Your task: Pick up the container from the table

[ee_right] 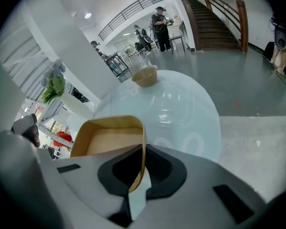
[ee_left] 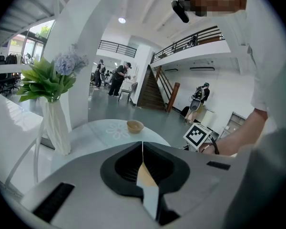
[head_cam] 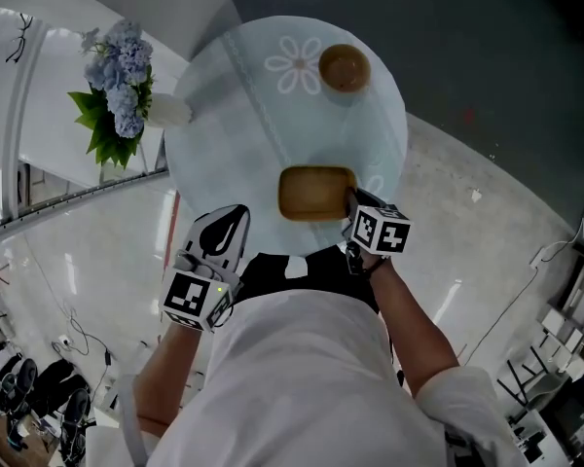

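A brown rectangular container (head_cam: 314,193) with rounded corners sits on the pale round table (head_cam: 224,134), near its front edge. My right gripper (head_cam: 350,205) is at the container's right end. In the right gripper view the container (ee_right: 109,137) has its thin side wall pinched between the dark pads, so my right gripper (ee_right: 142,170) is shut on it. The container's base looks to rest on the table. My left gripper (head_cam: 231,220) hangs at the table's front left edge, apart from the container. In the left gripper view my left gripper (ee_left: 143,166) has its jaws together with nothing between them.
A small round wooden bowl (head_cam: 344,67) stands at the far side of the table beside a flower print. A white vase with blue flowers (head_cam: 127,95) is at the table's left edge. Beyond the table lies grey floor, with people far off in the hall.
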Available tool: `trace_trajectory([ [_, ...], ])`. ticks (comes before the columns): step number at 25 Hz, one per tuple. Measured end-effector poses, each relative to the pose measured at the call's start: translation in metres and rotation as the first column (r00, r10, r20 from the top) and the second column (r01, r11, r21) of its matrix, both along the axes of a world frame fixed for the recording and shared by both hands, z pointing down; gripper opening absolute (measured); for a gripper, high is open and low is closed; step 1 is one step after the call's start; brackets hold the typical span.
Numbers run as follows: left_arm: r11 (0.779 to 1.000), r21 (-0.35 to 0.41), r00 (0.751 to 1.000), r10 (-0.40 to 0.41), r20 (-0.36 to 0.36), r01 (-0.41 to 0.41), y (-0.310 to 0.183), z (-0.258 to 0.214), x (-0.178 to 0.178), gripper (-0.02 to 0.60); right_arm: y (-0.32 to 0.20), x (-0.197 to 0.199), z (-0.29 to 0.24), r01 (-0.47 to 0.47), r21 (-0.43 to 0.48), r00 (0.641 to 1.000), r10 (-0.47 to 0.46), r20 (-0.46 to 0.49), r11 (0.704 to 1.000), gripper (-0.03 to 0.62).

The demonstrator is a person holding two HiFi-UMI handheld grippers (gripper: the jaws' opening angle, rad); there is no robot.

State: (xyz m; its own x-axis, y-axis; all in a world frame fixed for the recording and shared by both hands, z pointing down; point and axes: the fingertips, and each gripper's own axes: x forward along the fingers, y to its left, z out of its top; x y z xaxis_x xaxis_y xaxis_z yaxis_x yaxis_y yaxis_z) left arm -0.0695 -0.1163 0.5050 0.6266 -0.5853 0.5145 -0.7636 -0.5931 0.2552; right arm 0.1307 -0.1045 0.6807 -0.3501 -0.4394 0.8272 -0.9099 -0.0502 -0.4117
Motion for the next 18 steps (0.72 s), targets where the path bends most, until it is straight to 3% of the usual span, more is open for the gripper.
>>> trace_trajectory([
  [9, 0.997, 0.071, 1.0, -0.02, -0.011, 0.021, -0.013, -0.026, -0.005, 0.021, -0.029, -0.006, -0.048, -0.008, 0.093, 0.998, 0.003, 0.055, 0.996, 0.028],
  [18, 0.991, 0.128, 0.999, -0.038, -0.023, 0.041, -0.016, -0.049, -0.011, 0.021, -0.052, -0.005, -0.092, -0.001, 0.199, 0.999, -0.009, 0.051, 0.98, 0.028],
])
